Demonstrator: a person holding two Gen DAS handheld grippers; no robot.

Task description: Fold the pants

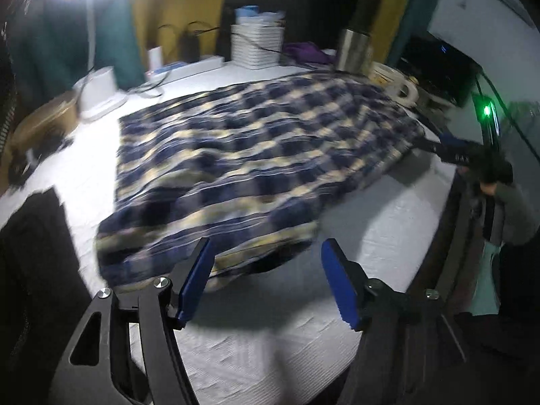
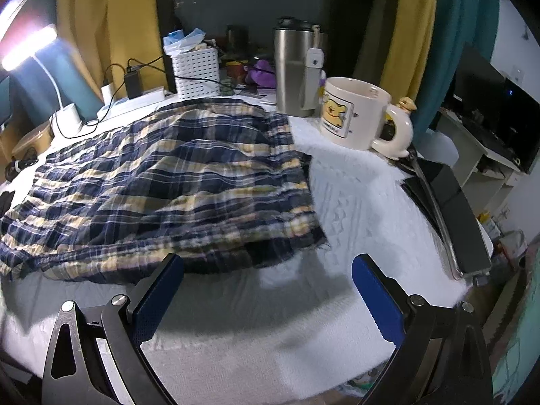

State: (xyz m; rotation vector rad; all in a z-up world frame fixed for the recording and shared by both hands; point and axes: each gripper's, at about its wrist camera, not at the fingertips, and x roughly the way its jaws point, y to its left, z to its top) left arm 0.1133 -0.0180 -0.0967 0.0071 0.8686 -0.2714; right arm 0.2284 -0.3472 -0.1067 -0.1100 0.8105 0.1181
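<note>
The navy-and-cream plaid pants [image 1: 256, 155] lie in a folded, rumpled heap on the white cloth-covered table [image 1: 388, 236]. My left gripper [image 1: 266, 253] is open and empty, just above the pants' near edge. In the left wrist view the right gripper [image 1: 435, 143] shows at the far right by the pants' right corner. In the right wrist view the pants [image 2: 162, 189] fill the left and middle, and my right gripper [image 2: 270, 266] is open and empty just in front of their near right corner.
A cream mug [image 2: 354, 113] and a steel tumbler [image 2: 293, 67] stand at the back right. A white basket [image 2: 195, 72], chargers and cables [image 2: 131, 81] line the back. A dark flat device [image 2: 452, 216] lies at the right edge. A lamp [image 2: 30, 47] glares at left.
</note>
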